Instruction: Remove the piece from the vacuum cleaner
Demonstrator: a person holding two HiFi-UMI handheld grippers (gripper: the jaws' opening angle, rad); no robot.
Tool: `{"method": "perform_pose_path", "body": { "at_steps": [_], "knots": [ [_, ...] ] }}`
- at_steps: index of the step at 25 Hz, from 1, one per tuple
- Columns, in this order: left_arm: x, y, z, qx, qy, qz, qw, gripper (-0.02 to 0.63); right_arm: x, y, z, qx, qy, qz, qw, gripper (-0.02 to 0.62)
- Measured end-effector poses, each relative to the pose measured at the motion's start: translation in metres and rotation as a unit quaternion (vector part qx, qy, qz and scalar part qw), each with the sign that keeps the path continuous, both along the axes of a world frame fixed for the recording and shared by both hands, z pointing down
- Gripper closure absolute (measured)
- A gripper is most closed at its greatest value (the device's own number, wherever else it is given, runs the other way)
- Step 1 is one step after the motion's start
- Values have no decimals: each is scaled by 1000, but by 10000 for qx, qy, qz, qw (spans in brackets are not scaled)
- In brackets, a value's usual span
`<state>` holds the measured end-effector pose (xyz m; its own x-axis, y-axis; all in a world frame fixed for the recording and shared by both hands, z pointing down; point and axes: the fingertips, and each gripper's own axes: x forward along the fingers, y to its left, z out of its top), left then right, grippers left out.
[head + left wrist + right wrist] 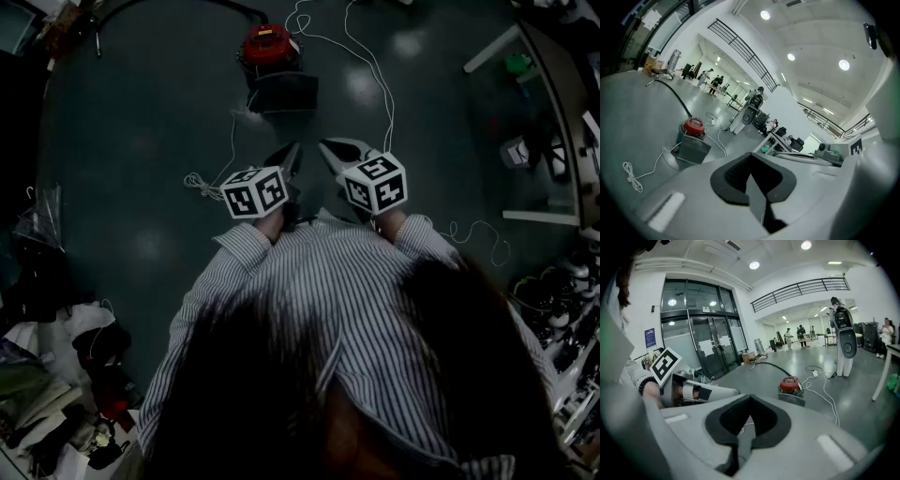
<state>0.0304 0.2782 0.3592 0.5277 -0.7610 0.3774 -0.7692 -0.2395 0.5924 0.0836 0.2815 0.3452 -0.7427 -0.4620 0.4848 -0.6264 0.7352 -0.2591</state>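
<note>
A red-topped vacuum cleaner [270, 49] stands on the grey floor ahead of me, with a dark boxy piece [283, 92] at its near side. The same machine appears in the left gripper view [693, 130] and in the right gripper view [790, 385]. Its black hose [169, 7] runs off toward the far left. My left gripper [292, 157] and right gripper [330, 150] are held side by side in front of my chest, well short of the vacuum. Both are shut with nothing between the jaws.
White cables [370, 66] trail across the floor beside the vacuum, with a coiled end [199, 182] near my left gripper. A white table [553, 103] stands at the right. Bags and clutter [56, 375] lie at the lower left. People and a tall white machine [844, 341] are far off.
</note>
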Motion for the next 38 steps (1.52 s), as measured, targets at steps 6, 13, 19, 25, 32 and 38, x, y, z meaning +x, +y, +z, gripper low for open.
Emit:
{"method": "perform_pose_path", "body": {
  "at_steps": [6, 13, 19, 25, 32, 38],
  "knots": [
    [4, -4, 3, -8, -139, 43, 9999, 600, 0, -4, 3, -13, 27, -42, 10000, 594],
    [7, -7, 7, -148, -296, 29, 9994, 600, 6, -8, 0, 17, 30, -35, 10000, 594],
    [16, -12, 8, -161, -158, 44, 9997, 600, 11, -14, 3, 127, 151, -69, 9998, 594],
    [20, -26, 8, -114, -135, -94, 9998, 600, 14, -21, 5, -113, -135, -287, 9994, 594],
    [38, -37, 26, -228, -284, -162, 9992, 600, 32, -31, 26, -316, 11, -366, 9988, 594],
    [32, -64, 36, -353, -363, -148, 9986, 600, 31, -70, 34, -488, -60, -174, 9986, 594]
  ]
}}
